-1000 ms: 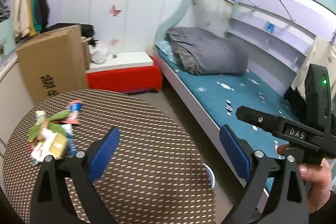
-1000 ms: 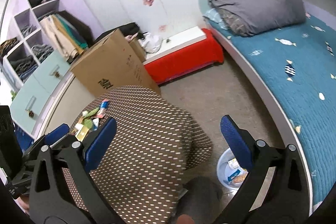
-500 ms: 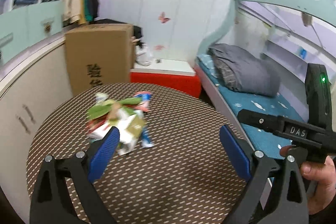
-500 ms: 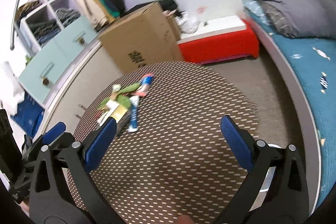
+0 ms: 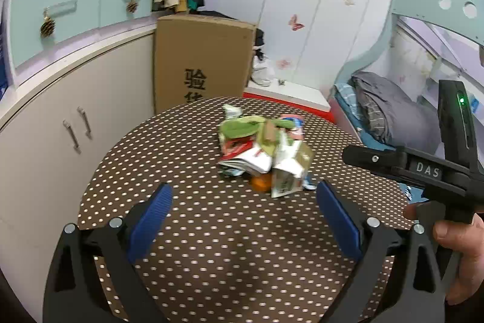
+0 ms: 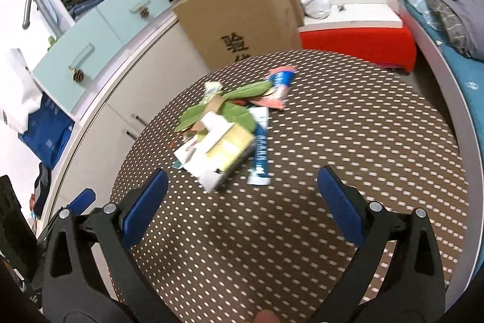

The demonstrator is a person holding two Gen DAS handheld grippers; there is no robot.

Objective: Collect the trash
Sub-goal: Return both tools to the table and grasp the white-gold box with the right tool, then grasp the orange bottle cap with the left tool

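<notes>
Both the left tool and the right tool are hanging wide open, empty, probably lining up on the blurry trash pile on the bench.

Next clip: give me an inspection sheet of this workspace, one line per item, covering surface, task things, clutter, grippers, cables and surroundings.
Surface: round table with a brown dotted cover.
Job's things: trash pile heaped near the table's middle: green wrapper, yellow-white carton, blue wrapper, something orange underneath; details blurred.
Clutter: nothing seen on the table apart from the pile.
Grippers: left gripper and right gripper both over the table short of the pile, jaws wide open, holding nothing.
Cables: nothing seen.
Surroundings: cardboard box behind the table, white cabinet to the left, red bench, bed to the right.
</notes>
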